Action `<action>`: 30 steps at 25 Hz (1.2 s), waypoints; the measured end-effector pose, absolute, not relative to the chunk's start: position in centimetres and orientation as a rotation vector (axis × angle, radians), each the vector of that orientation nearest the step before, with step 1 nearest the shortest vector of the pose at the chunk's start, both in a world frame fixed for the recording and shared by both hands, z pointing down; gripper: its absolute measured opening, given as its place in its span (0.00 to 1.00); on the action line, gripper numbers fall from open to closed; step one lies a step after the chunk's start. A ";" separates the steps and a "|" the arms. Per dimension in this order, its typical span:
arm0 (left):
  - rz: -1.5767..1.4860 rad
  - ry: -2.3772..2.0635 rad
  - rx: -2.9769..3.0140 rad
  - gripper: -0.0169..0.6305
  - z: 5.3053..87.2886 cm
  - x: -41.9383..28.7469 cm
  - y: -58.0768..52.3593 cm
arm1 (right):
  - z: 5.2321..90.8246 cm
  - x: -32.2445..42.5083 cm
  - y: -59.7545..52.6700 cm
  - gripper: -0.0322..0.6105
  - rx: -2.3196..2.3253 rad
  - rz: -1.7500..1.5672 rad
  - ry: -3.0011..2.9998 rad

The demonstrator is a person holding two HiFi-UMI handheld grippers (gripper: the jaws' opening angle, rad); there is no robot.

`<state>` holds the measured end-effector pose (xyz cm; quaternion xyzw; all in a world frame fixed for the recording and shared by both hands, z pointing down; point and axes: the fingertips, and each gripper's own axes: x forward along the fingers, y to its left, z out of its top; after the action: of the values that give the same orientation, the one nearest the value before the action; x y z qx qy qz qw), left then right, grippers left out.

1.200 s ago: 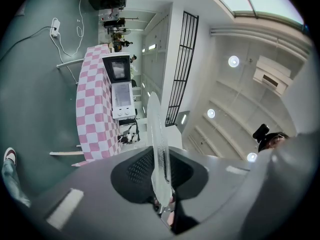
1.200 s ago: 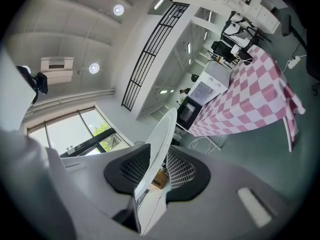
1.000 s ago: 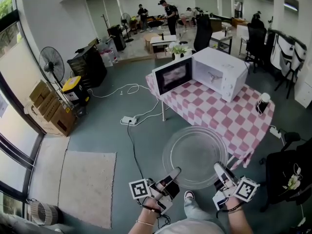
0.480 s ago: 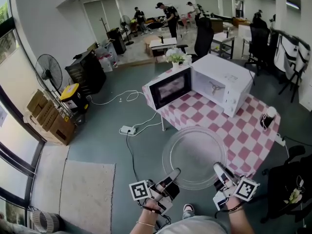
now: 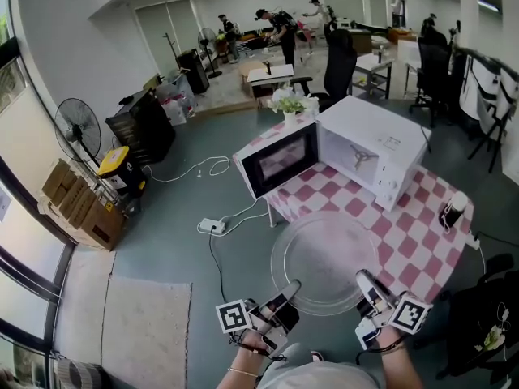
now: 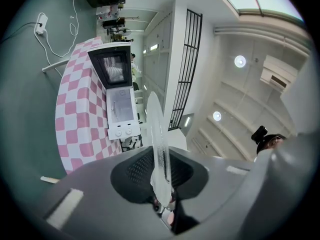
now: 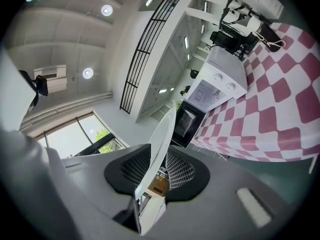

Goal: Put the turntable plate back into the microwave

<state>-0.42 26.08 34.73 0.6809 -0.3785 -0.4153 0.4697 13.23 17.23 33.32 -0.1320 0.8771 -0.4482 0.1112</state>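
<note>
Glass turntable plate (image 5: 324, 254) held between two grippers, short of the open microwave (image 5: 375, 140)

The left gripper (image 5: 289, 288) is clamped on the plate's near-left rim and the right gripper (image 5: 364, 280) on its near-right rim. In each gripper view the glass edge sits pinched between the pads. The plate lies roughly flat in the lower middle of the head view, seen against the floor and the near corner of the pink-checked worktop (image 5: 413, 217). The white microwave stands above it in the frame, its door (image 5: 276, 159) swung open to the left.
</note>
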 end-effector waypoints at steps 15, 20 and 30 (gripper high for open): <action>-0.945 -0.800 1.702 0.09 36.1 -6.2 13.4 | 34.4 8.4 6.4 0.21 -0.565 -1.296 2.532; -0.874 -0.746 1.720 0.09 35.8 -9.5 6.6 | 34.4 5.8 0.7 0.21 -0.649 -1.280 2.489; -0.758 -0.682 1.716 0.09 36.8 -14.9 -4.0 | 35.4 0.7 -8.4 0.21 -0.773 -1.303 2.400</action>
<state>-14.93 -3.97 36.76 0.7225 -0.2873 -0.3192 0.5417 0.70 -8.41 35.45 -0.2693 0.8358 -0.4540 0.1512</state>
